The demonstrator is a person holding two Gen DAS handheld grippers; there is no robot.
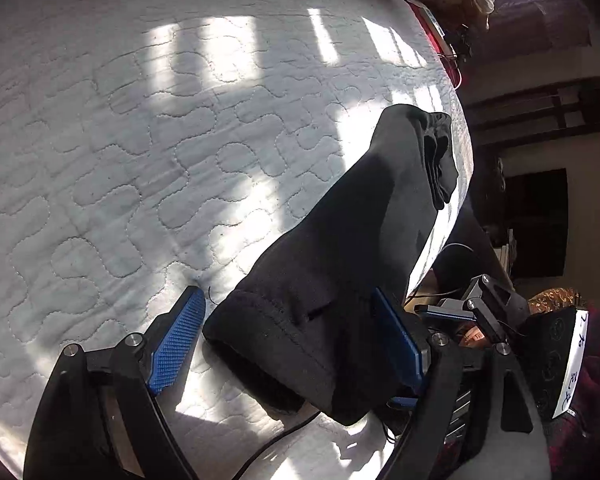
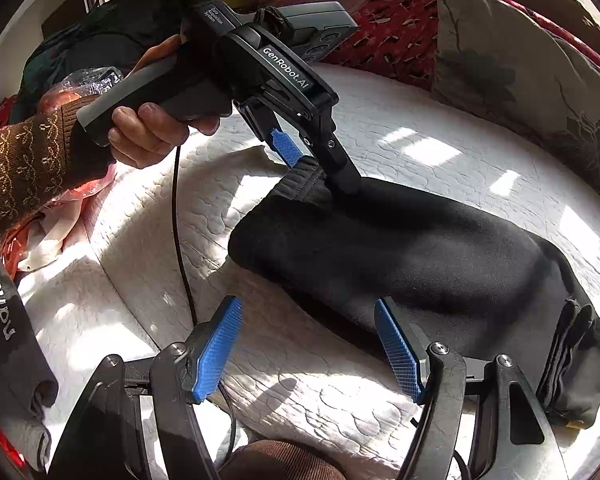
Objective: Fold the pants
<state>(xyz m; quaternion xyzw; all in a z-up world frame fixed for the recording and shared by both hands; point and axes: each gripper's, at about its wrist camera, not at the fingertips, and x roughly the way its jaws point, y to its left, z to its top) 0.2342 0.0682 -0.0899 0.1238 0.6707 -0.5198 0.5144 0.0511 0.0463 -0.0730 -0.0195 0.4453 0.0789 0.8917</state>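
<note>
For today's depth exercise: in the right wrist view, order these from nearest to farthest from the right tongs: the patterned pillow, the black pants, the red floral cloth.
1. black pants: just ahead of the right tongs, on the mattress.
2. patterned pillow: upper right.
3. red floral cloth: top, behind the mattress.

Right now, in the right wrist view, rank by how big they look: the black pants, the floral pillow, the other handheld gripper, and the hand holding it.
1. black pants
2. floral pillow
3. left gripper, its whole body counted, though it sits nearer the camera than the pillow, so that order is unsure
4. hand
</note>
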